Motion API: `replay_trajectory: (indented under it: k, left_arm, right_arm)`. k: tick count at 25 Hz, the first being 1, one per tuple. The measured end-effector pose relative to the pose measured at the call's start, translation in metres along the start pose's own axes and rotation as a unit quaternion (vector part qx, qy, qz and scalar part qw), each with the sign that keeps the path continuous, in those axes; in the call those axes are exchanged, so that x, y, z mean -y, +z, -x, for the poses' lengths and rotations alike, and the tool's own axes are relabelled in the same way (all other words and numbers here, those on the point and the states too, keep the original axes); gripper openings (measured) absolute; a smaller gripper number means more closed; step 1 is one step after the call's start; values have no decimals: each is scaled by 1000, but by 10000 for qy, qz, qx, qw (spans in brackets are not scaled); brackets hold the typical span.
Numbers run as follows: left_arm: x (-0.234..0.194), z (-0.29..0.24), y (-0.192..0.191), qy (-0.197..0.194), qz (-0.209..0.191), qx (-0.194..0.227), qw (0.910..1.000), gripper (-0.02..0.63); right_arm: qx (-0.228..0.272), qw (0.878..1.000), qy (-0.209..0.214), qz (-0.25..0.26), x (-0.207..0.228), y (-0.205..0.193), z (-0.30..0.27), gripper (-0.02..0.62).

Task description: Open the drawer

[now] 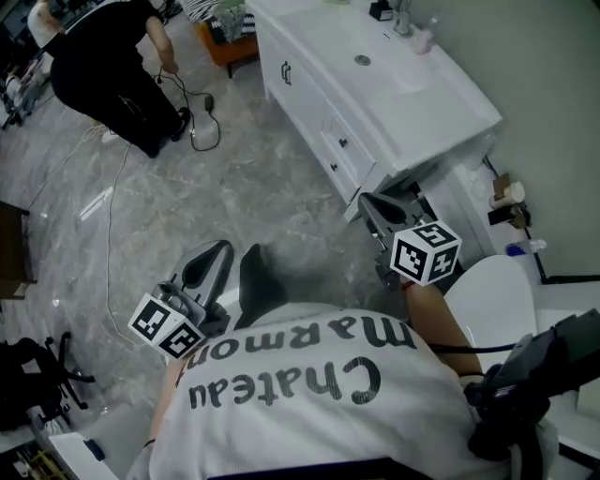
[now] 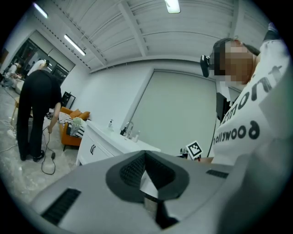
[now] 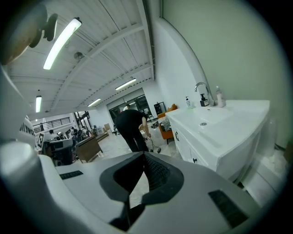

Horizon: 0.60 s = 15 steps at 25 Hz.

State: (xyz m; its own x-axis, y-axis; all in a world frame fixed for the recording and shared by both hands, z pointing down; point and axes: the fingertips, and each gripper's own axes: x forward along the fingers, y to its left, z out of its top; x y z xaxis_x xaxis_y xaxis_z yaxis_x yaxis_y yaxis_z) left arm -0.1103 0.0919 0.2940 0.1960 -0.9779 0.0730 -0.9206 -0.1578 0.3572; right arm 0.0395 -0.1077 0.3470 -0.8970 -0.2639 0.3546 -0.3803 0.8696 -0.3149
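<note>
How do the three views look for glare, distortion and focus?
Head view: even, soft light; bright reflections streak the floor, white vanity nearly washed out. Left gripper view: strong fisheye, dark corners, ceiling lamp blown out, left claw soft up close. Right gripper view: same fisheye bending ceiling lines, tube light glaring, right claw dark between its pads.

"Can you make out the drawer (image 1: pixel 349 155) handle (image 1: pixel 343 142)?"

"Only as a dark speck on the white front. It's too small to tell its shape."

"And the hands?"

"Hidden by the shirt (image 1: pixel 309 394), I think. Just one forearm (image 1: pixel 436 317) shows."

"The person in black (image 1: pixel 103 66)?"

"Cut off by the top edge. The bottles (image 3: pixel 217 97) by the tap (image 3: pixel 199 87) are too small to tell apart."
</note>
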Motion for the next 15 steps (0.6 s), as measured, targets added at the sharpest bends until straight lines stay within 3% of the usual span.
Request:
replay_trajectory:
  k: [4, 9, 15]
  left_arm:
    - [-45, -41, 23, -509, 169, -166, 9984, 8]
    - [-91, -90, 64, -1220, -211, -517, 9910, 8]
    - [-144, -119, 81, -1712, -242, -860, 9812, 8]
  right_arm:
    - [37, 9988, -358, -336, 13, 11, -29, 11]
    - [153, 9928, -949, -709, 27, 24, -65, 11]
    - [329, 9830, -1485, -1027, 37, 35, -108, 11]
